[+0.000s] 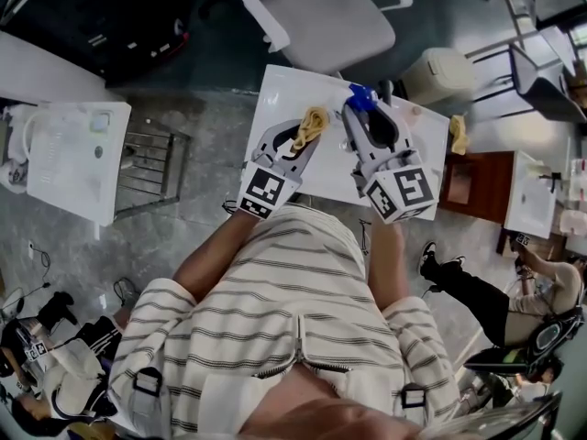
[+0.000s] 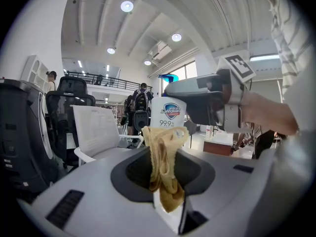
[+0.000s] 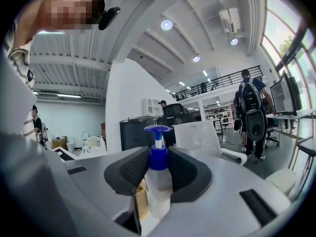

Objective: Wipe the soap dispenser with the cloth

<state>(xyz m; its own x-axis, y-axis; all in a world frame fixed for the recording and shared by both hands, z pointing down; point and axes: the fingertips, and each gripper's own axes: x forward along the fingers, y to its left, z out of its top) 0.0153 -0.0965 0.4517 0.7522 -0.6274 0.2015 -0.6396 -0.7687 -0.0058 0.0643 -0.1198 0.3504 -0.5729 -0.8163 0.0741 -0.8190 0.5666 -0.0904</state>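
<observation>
A clear soap dispenser [image 3: 158,181] with a blue pump head [image 1: 360,97] stands upright between the jaws of my right gripper [image 3: 158,167], which is shut on the bottle. In the head view this gripper [image 1: 365,110] is held over the white table [image 1: 275,99]. My left gripper [image 2: 165,157] is shut on a crumpled yellow cloth [image 2: 165,157] that hangs from its jaws. The cloth [image 1: 312,125] sits just left of the dispenser, close to its labelled side [image 2: 169,113]. I cannot tell whether cloth and bottle touch. A bit of the cloth [image 3: 141,201] shows beside the bottle in the right gripper view.
A white office chair [image 1: 326,12] stands behind the table and a white bin [image 1: 440,73] to its right. A brown cabinet [image 1: 472,186] with another yellow cloth [image 1: 458,134] is at the right. A white desk [image 1: 73,159] is at the left. A seated person [image 1: 495,291] is at the lower right.
</observation>
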